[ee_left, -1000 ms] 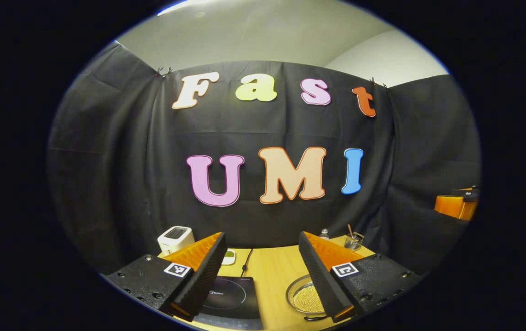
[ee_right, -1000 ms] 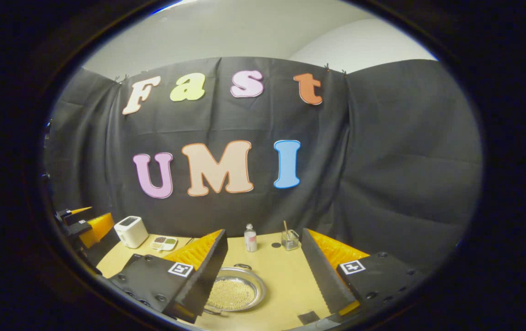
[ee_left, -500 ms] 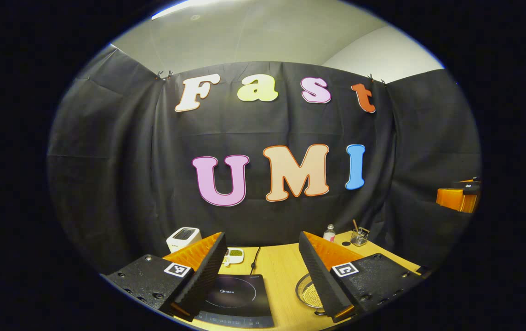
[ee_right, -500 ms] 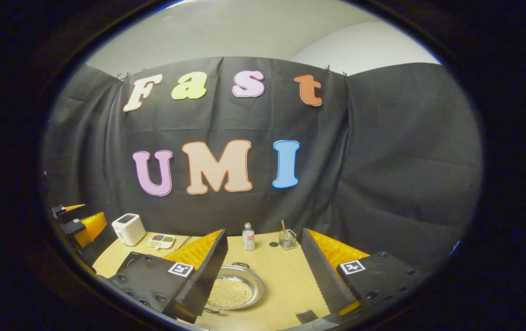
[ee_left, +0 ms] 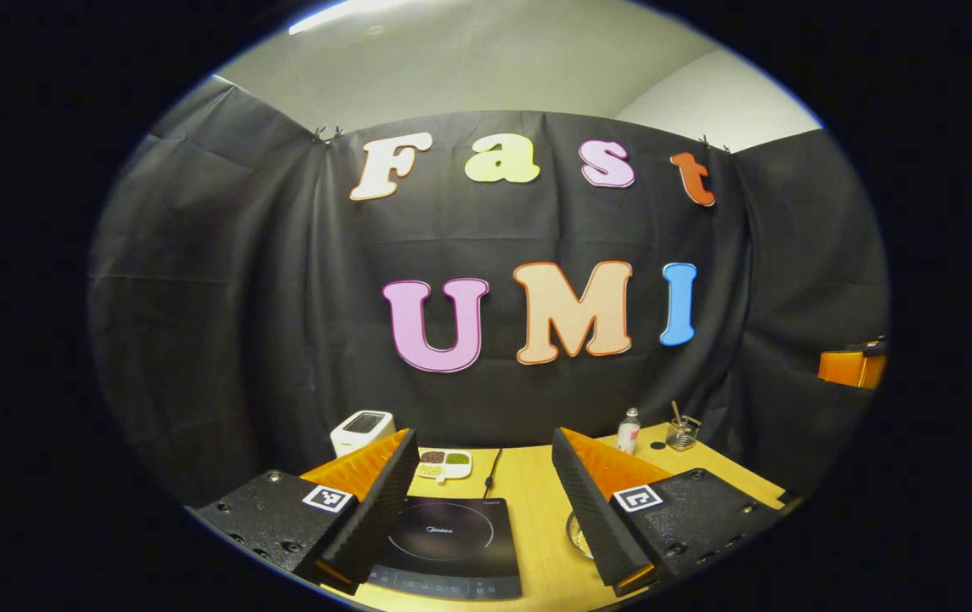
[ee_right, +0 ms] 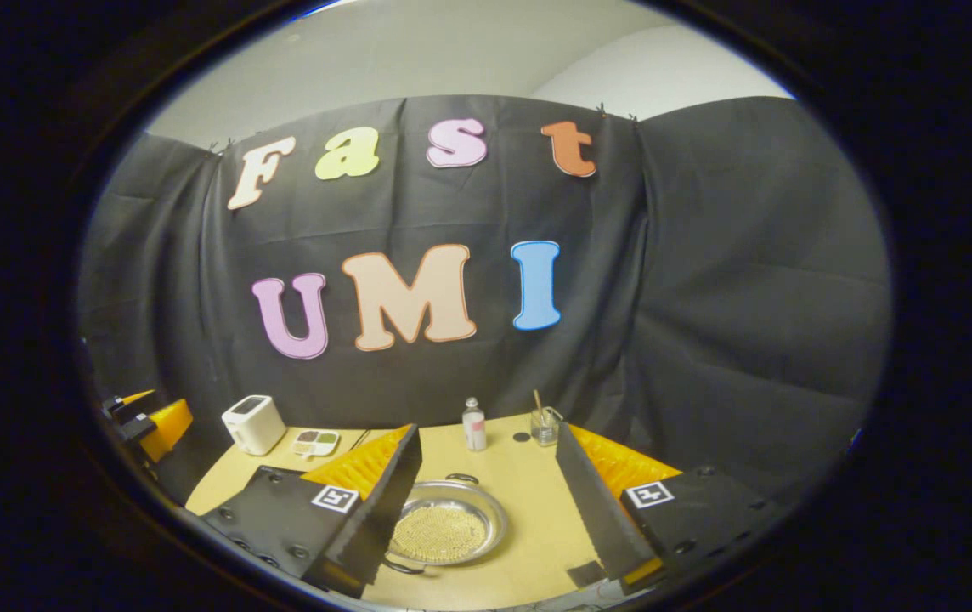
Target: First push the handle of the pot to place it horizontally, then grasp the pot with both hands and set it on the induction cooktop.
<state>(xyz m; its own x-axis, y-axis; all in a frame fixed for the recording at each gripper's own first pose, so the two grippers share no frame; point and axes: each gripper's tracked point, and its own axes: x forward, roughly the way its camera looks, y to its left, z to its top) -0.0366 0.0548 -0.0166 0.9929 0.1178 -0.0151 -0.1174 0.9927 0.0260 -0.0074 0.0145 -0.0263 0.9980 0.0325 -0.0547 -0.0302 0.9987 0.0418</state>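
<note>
A shallow steel pot (ee_right: 443, 531) holding small yellowish grains sits on the wooden table (ee_right: 528, 501). One dark loop handle (ee_right: 460, 478) is at its far side and the other (ee_right: 397, 565) at its near left. My right gripper (ee_right: 488, 442) hovers open above and behind it, its left finger covering the pot's left rim. A black induction cooktop (ee_left: 448, 544) lies flat between the fingers of my open left gripper (ee_left: 482, 442). That gripper's right finger hides most of the pot (ee_left: 578, 535), which is right of the cooktop.
At the back of the table stand a white toaster-like appliance (ee_right: 252, 422), a divided dish (ee_right: 316, 442), a small bottle (ee_right: 474, 425) and a glass with a stick (ee_right: 545, 425). A cable (ee_left: 493, 463) runs back from the cooktop. Black cloth walls close in the table.
The left gripper view has swung so the cooktop sits more central and the pot has slid behind the right finger. The right gripper view has tipped down, showing more of the pot.
</note>
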